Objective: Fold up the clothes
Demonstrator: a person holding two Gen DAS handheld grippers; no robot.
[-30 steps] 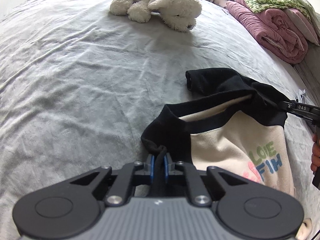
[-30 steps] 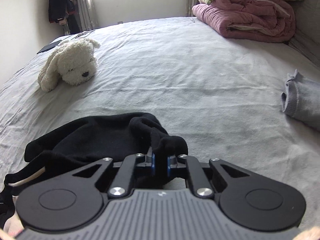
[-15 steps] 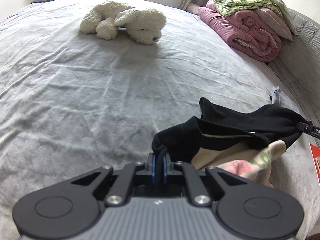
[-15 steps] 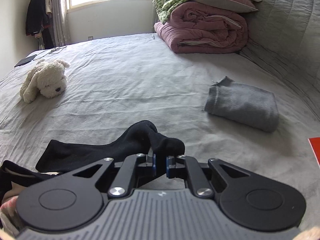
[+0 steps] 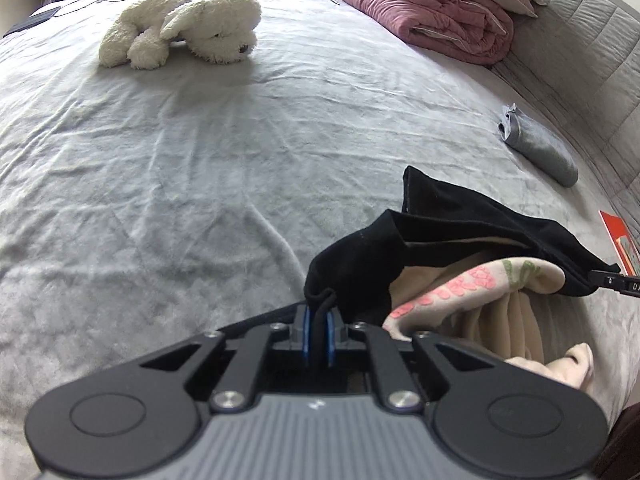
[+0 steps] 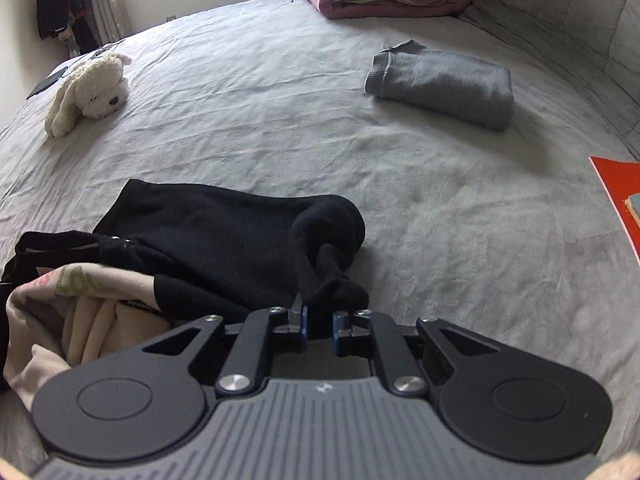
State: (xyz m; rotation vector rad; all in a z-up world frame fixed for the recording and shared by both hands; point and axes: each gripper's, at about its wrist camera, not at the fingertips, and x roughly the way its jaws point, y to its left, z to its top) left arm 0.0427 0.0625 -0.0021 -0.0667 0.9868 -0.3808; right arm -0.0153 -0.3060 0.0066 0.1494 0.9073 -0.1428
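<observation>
A grey bed (image 5: 168, 168) fills my view, sheet creased, a white plush dog (image 5: 184, 28) lying up near the far edge and a rolled pink quilt (image 5: 432, 12) stacked against the padded headboard; a folded grey garment (image 6: 444, 84) rests apart on the right, and a red-edged book (image 6: 618, 196) pokes in at the side.

Now the change: a second ago the cream and black sweatshirt (image 5: 460, 256) hung stretched between my two grips with its printed front open to the left camera; now that front has rolled under and bunched, and the black sleeve (image 6: 208, 232) lies draped forward across the sheet; I read that as a fold being carried over, the garment half on the bed and half slung from me.

My left gripper (image 5: 318, 334) is clenched on a black edge of the sweatshirt, fabric squeezed thin between the blue pads; my right gripper (image 6: 320, 328) grips a thick knot of black cloth, jaws wider apart but plainly biting.

Writing: earlier the chest print read something like "LOVE" over "FI"; now only pink and green scraps show, unreadable; a small white marking on the right tool reads "DA", cut off at the frame edge.
</observation>
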